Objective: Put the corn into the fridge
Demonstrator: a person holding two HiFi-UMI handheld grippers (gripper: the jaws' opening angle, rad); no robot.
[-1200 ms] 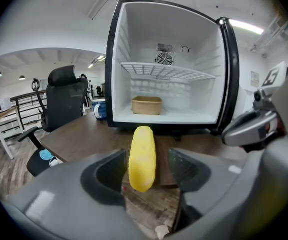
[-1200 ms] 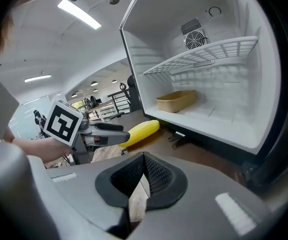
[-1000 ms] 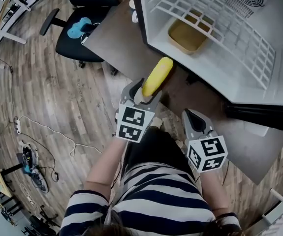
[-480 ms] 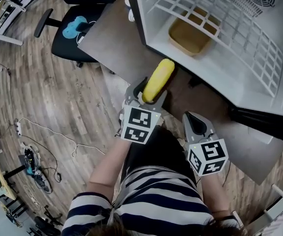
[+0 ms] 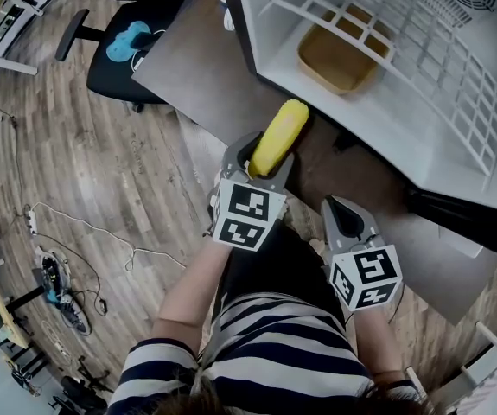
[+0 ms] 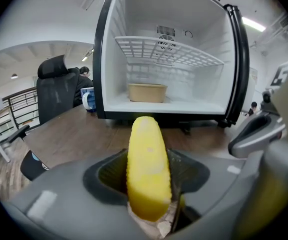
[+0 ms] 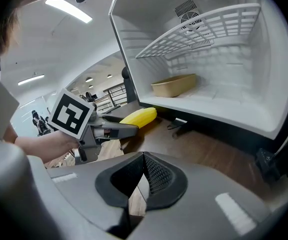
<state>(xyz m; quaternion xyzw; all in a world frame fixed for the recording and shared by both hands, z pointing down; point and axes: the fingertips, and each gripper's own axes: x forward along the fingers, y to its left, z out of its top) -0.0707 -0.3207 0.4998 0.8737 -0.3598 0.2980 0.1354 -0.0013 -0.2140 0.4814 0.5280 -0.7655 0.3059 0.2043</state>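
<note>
Head view: left gripper (image 5: 259, 164) clamps the corn (image 5: 279, 135) by its base, tip aimed at the open fridge (image 5: 360, 124) just ahead. Right gripper (image 5: 343, 217) hangs beside it, jaws pressed together, empty.

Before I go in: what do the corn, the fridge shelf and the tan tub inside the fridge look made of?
The corn looks like a plastic or rubber replica: even matte yellow, smooth face, moulded ridges along its edges. The shelf is a white open grid, either coated wire or plastic; I can't tell which. The tub looks like kraft paper or fibre, dull tan with a thin rim, though plastic is possible.
</note>
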